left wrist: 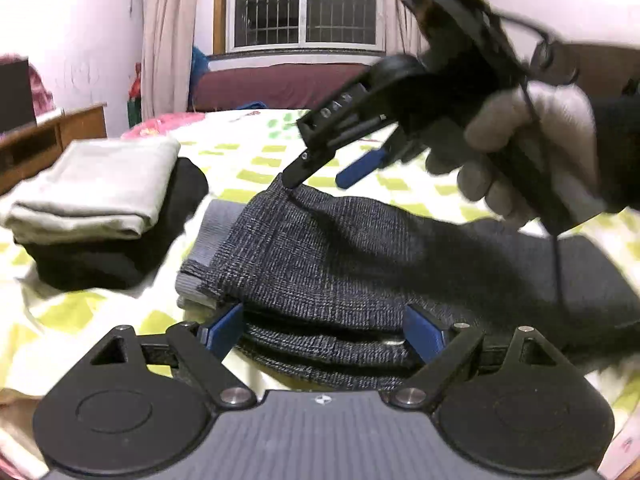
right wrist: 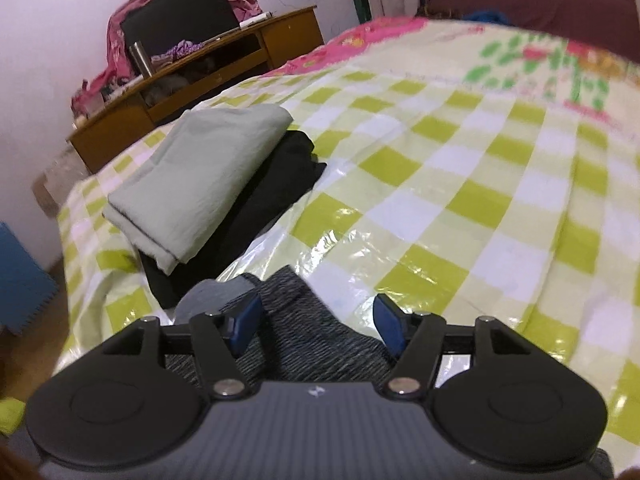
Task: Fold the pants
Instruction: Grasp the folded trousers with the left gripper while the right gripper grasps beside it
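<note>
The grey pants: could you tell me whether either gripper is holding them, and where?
Neither: the left gripper and right gripper stand open over the folded pants.

Folded pants (left wrist: 320, 260) lie on the bed (left wrist: 248, 160), right of stacked clothes (left wrist: 100, 200).

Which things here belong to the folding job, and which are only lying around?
Job: grey knit pants; left gripper; right gripper.

Lying about: pale folded cloth on black folded garment; checked bed cover; wooden desk.

Bright indoor light, glare on the bedcover (right wrist: 400, 240), fisheye-bent blurred edges.
</note>
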`<state>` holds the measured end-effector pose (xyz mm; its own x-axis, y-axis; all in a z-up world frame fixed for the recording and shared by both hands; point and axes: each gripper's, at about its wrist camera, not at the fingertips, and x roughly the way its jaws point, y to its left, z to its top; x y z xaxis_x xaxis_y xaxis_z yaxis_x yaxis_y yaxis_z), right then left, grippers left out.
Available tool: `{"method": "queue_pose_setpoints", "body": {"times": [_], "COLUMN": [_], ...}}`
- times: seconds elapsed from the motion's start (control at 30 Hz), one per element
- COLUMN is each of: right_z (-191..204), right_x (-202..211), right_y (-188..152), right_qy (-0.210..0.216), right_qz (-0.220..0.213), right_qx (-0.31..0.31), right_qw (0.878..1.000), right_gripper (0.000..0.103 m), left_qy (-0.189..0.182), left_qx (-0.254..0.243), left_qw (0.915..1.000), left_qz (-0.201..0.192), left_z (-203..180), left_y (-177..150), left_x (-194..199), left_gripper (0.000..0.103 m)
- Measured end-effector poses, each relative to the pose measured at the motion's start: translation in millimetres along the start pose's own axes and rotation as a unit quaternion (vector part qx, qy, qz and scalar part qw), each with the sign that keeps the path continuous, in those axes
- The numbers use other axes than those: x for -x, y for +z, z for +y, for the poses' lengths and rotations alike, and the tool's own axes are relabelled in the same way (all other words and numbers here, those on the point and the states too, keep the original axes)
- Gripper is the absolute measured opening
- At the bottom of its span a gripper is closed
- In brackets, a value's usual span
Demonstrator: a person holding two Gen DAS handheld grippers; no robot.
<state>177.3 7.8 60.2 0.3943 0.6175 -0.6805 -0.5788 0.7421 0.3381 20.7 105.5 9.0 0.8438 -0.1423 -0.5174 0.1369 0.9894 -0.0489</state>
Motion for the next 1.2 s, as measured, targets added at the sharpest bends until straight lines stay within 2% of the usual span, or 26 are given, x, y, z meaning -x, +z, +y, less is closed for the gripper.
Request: {"method": "queue_pose_setpoints", "body": {"times": [0.2, 0.27, 0.33, 0.37, 0.4, 0.43, 0.5, 0.6, 0.7, 0.8, 0.9, 0.97, 1.1, 1.13, 1.2], "right_z": [-29, -33, -33, -31, -29, -27, -24, -15, -9, -7, -5, -5, -5, -4, 2], "right_x": [-19, -21, -20, -18, -15, -13, -6, 1, 3, 3, -3, -4, -4, -6, -15], "right_y": [-2, -5, -6, -6, -5, -4, -2, 2, 9, 16, 19, 19, 18, 18, 18], "right_qy": [0.102, 0.123, 0.117, 0.114, 0.103, 0.09, 0.093, 0.082, 0.082, 0.088, 0.09, 0.093, 0.092, 0.088, 0.053], "right_qz": [0.036, 0.042, 0.041, 0.041, 0.045, 0.046, 0.041, 0.035, 0.023, 0.008, -0.003, -0.013, -0.015, -0.014, -0.008], "right_qx": [-0.049, -0.058, -0.055, -0.05, -0.042, -0.038, -0.036, -0.021, -0.023, -0.031, -0.042, -0.052, -0.061, -0.059, -0.029], "right_qw": [0.993, 0.99, 0.991, 0.991, 0.993, 0.994, 0.994, 0.996, 0.996, 0.996, 0.995, 0.994, 0.994, 0.994, 0.998], "right_gripper": [0.063, 0.064, 0.053, 0.035, 0.023, 0.02, 0.013, 0.012, 0.011, 0.011, 0.011, 0.01, 0.01, 0.01, 0.014], "left_qy": [-0.009, -0.015, -0.013, -0.01, -0.007, -0.004, 0.008, 0.018, 0.023, 0.033, 0.073, 0.084, 0.082, 0.082, 0.093], "left_qx": [0.04, 0.049, 0.047, 0.046, 0.046, 0.046, 0.047, 0.066, 0.096, 0.111, 0.096, 0.091, 0.101, 0.098, 0.087], "left_qw": [0.9991, 0.9985, 0.9987, 0.9987, 0.9987, 0.9986, 0.9986, 0.9974, 0.9947, 0.9926, 0.9907, 0.9893, 0.9893, 0.9894, 0.9896], "left_qz": [-0.012, -0.016, -0.016, -0.019, -0.023, -0.026, -0.024, -0.02, -0.028, -0.035, -0.064, -0.077, -0.066, -0.068, -0.067], "left_z": [13, 17, 15, 15, 14, 12, 13, 22, 33, 41, 40, 42, 45, 44, 41], "left_y": [2, 4, 4, 4, 5, 6, 6, 7, 10, 11, 13, 15, 13, 13, 13], "left_x": [-7, -8, -9, -10, -10, -6, -8, -11, -9, -10, -5, -3, -8, -7, -8], "left_gripper": [0.099, 0.099, 0.099, 0.097, 0.093, 0.09, 0.076, 0.058, 0.045, 0.043, 0.042, 0.042, 0.042, 0.042, 0.044]}}
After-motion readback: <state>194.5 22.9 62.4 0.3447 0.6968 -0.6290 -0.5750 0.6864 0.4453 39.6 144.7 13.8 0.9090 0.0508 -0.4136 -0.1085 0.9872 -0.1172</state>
